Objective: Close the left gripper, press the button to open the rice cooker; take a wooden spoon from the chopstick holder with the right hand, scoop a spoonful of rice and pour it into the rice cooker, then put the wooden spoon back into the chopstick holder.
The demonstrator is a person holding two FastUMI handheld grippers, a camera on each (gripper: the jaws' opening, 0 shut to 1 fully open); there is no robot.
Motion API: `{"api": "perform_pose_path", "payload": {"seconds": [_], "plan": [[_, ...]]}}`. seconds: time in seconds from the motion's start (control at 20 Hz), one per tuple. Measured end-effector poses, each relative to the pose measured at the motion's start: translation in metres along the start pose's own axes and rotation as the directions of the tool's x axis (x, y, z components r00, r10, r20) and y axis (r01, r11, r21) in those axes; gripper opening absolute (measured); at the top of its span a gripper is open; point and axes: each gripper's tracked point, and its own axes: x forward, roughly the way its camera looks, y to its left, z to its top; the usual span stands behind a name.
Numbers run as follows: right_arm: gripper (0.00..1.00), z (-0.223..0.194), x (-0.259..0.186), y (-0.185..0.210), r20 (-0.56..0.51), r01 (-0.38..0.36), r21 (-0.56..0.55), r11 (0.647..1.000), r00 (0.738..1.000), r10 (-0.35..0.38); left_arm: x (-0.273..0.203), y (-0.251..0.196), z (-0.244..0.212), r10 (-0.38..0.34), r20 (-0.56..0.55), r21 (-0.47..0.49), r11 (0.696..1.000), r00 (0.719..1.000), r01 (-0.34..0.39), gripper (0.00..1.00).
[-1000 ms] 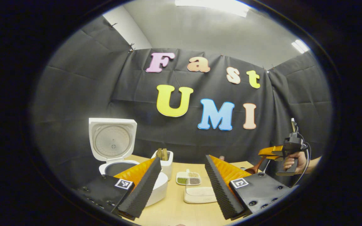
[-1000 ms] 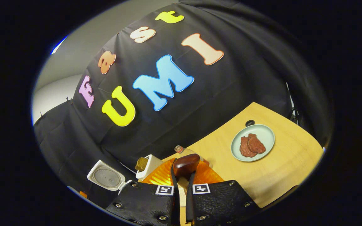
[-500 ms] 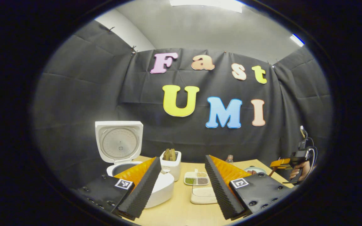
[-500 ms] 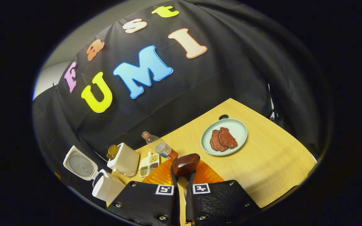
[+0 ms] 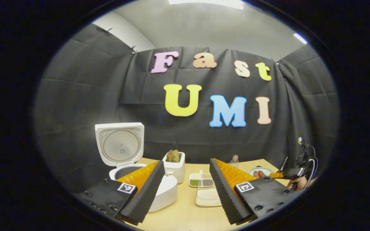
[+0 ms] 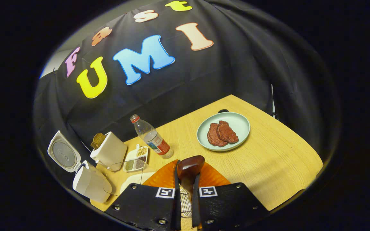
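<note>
Your right gripper (image 6: pixel 185 189), fingers still pinching the wooden spoon (image 6: pixel 189 166), had dropped lower toward the table (image 6: pixel 278 160); your left gripper (image 5: pixel 186 186) stayed spread.

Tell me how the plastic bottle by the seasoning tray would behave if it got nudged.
The plastic bottle stands tall and narrow on the table, so it would probably tip rather than slide. It looks clear and mostly empty, so likely light. Once down, its round body could roll toward the plate.
</note>
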Motion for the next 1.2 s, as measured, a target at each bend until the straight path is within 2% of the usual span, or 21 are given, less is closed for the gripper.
{"api": "perform_pose_path", "payload": {"seconds": [0.05,0.15,0.2,0.3,0.4,0.5,0.6,0.75,0.95,1.2], "plan": [[0.17,-0.004,-0.005,-0.007,-0.017,0.019,-0.03,0.999,1.0,-0.02,0.0,-0.001,0.0,-0.006,0.003,-0.001,1.0,1.0,0.006,0.97],[0.31,-0.013,-0.015,-0.026,-0.044,0.06,-0.133,0.989,0.997,-0.066,0.002,-0.002,0.001,-0.015,0.008,0.0,1.0,1.0,0.015,0.97],[0.58,-0.006,-0.021,-0.03,-0.033,0.074,-0.172,0.982,0.996,-0.081,0.003,-0.004,0.001,-0.019,0.009,0.0,1.0,1.0,0.019,0.97],[1.0,0.013,-0.039,-0.042,0.031,0.125,-0.23,0.965,0.992,-0.121,0.006,-0.007,0.002,-0.033,0.015,-0.006,0.999,0.999,0.033,0.97],[0.96,0.032,-0.061,-0.039,0.095,0.142,-0.274,0.951,0.988,-0.12,0.01,-0.01,0.006,-0.043,0.024,-0.011,0.999,0.999,0.043,0.96],[0.96,0.047,-0.083,-0.017,0.135,0.099,-0.3,0.949,0.989,-0.06,0.015,-0.009,0.009,-0.047,0.02,-0.013,0.999,0.999,0.048,0.99],[0.96,0.065,-0.098,0.008,0.167,0.06,-0.322,0.945,0.986,-0.006,0.018,-0.001,0.01,-0.041,0.005,-0.01,0.999,0.999,0.041,0.96],[0.96,0.083,-0.113,0.045,0.193,0.009,-0.355,0.935,0.979,0.064,0.02,0.018,0.019,-0.002,0.01,-0.017,1.0,1.0,0.003,0.97],[0.96,0.097,-0.125,0.092,0.21,-0.066,-0.35,0.934,0.967,0.147,0.03,0.068,0.034,0.104,0.017,0.001,0.995,0.994,-0.104,0.97],[0.96,0.096,-0.123,0.133,0.202,-0.127,-0.385,0.914,0.955,0.218,0.054,0.108,0.062,0.18,0.029,-0.025,0.984,0.983,-0.179,0.97]]}}
